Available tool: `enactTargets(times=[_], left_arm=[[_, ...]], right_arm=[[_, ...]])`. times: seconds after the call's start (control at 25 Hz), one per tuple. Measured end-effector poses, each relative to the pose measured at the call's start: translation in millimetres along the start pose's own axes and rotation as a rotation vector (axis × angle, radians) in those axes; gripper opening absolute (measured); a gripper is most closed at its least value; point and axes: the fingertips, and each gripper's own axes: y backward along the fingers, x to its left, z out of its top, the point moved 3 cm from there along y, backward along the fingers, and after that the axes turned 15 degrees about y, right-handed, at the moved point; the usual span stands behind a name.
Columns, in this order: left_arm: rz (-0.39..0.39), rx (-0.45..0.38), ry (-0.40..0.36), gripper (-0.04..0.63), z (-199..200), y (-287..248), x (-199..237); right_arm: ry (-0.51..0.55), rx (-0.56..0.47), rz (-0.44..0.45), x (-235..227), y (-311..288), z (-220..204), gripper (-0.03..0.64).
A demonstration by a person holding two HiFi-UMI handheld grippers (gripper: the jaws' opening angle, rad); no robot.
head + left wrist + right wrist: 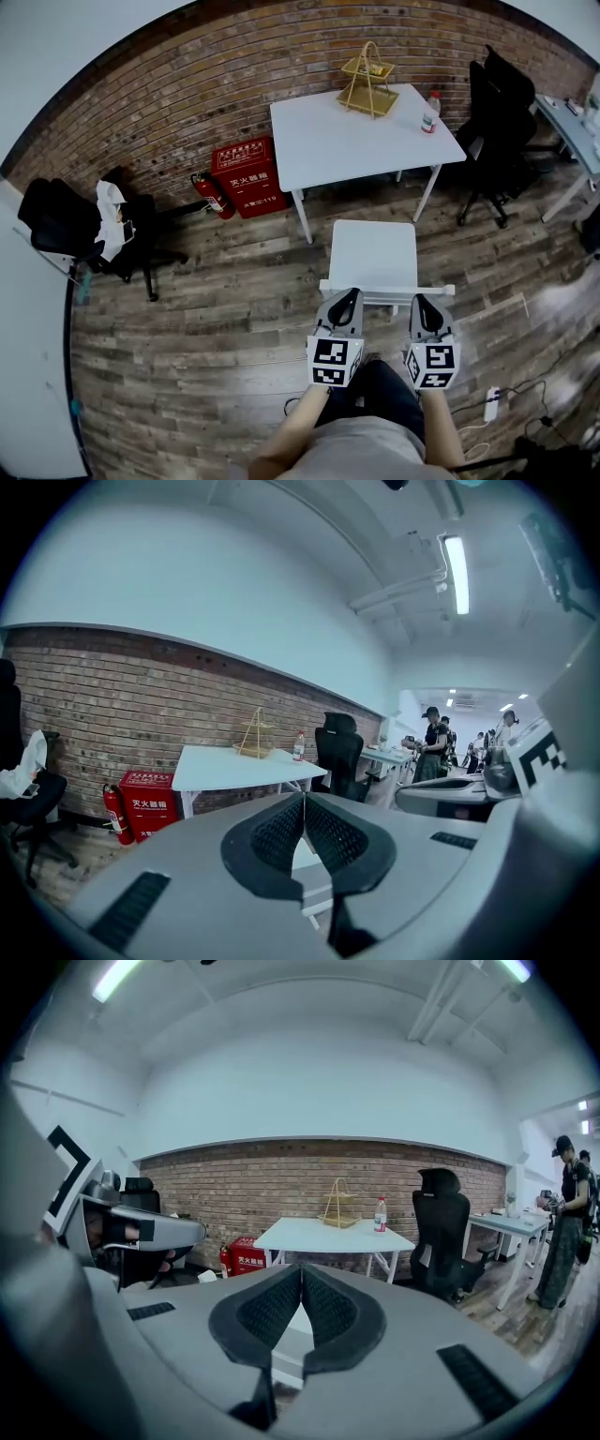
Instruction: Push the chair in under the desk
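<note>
A white chair (373, 253) stands on the wood floor just in front of the white desk (361, 136), its seat outside the desk and its back rail (386, 291) toward me. My left gripper (349, 296) and right gripper (421, 302) are both shut and empty, side by side, with their tips at that rail; I cannot tell whether they touch it. In the left gripper view the left gripper (304, 803) has its pads pressed together, with the desk (234, 766) beyond. The right gripper (300, 1279) looks the same, facing the desk (323, 1235).
A gold wire rack (367, 80) and a bottle (430, 111) sit on the desk. A red fire-extinguisher box (247, 176) stands against the brick wall. Black office chairs stand at the left (84, 230) and right (497, 131). A power strip (490, 403) lies on the floor.
</note>
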Motion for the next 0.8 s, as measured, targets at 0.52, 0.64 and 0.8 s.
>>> enactTargets(times=[0.52,0.64,0.8], left_arm=[[-0.035,0.16,-0.162,0.02,-16,-58,-2],[-0.065,0.262,-0.265,0.076,-36,-67,-4],[-0.104,0.347,-0.291,0.138,-55,-77,-8]], right_arm=[[0.213,0.127,0.253,-5,-58,-16,0.018],[0.364,0.134,0.361,3,-65,-22,0.018],[0.459,0.181,0.47,8,-71,-37,0.035]])
